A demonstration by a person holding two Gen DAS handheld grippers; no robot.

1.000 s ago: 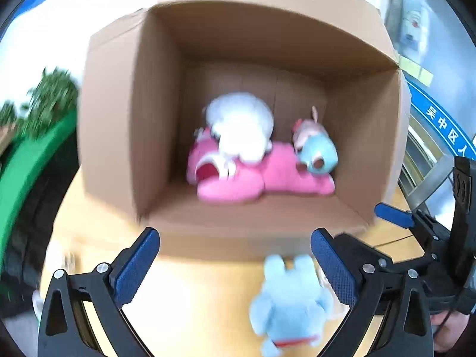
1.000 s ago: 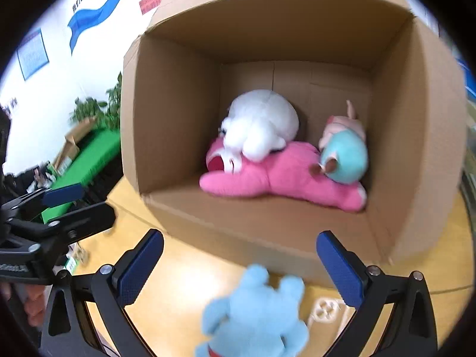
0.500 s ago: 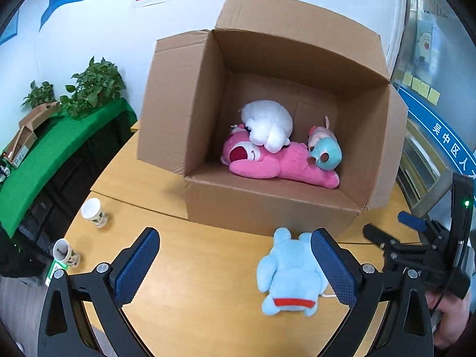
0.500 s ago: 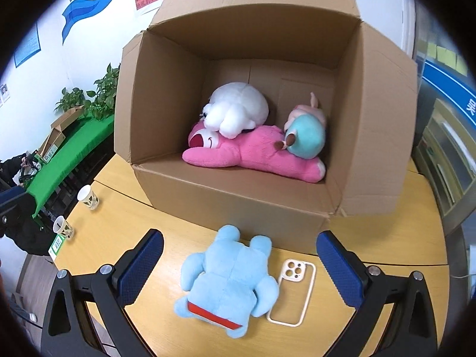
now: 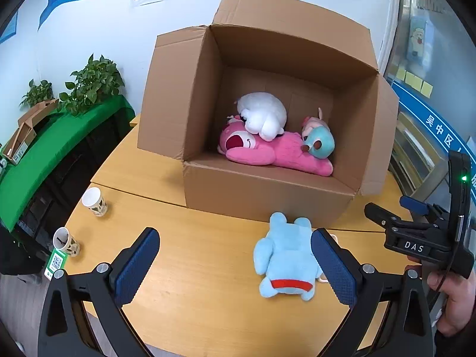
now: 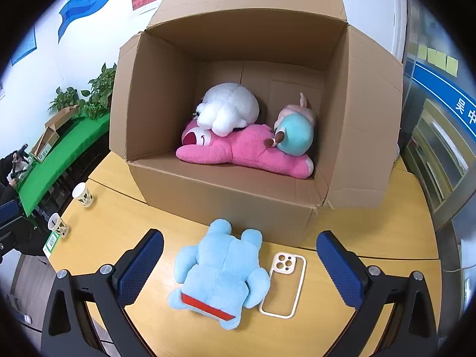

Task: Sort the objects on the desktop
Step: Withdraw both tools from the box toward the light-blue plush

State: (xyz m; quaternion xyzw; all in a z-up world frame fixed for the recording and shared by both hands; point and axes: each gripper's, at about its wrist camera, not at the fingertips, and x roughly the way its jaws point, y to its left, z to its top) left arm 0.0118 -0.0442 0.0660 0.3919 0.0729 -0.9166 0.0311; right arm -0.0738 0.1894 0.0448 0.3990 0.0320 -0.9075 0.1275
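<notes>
A light blue plush toy [image 6: 220, 273] lies face down on the wooden table, in front of an open cardboard box [image 6: 226, 199]; it also shows in the left wrist view [image 5: 285, 258]. Inside the box [image 5: 267, 196] lie a pink plush [image 6: 238, 148], a white plush [image 6: 229, 110] on top of it and a teal-headed doll [image 6: 296, 134]. A cream phone case [image 6: 284, 282] lies right of the blue plush. My left gripper [image 5: 235, 267] is open and empty, its right finger beside the blue plush. My right gripper [image 6: 241, 267] is open and empty, above the blue plush and case.
Two paper cups [image 5: 94, 201] [image 5: 66, 241] and a green QR card [image 5: 54, 263] stand near the table's left edge. A green-covered table with plants [image 5: 89, 80] is at the far left. The right gripper shows in the left wrist view [image 5: 416, 232].
Both grippers have pulled back and up from the box. The box looks smaller, and the blue plush, phone case and cups have come into fuller view.
</notes>
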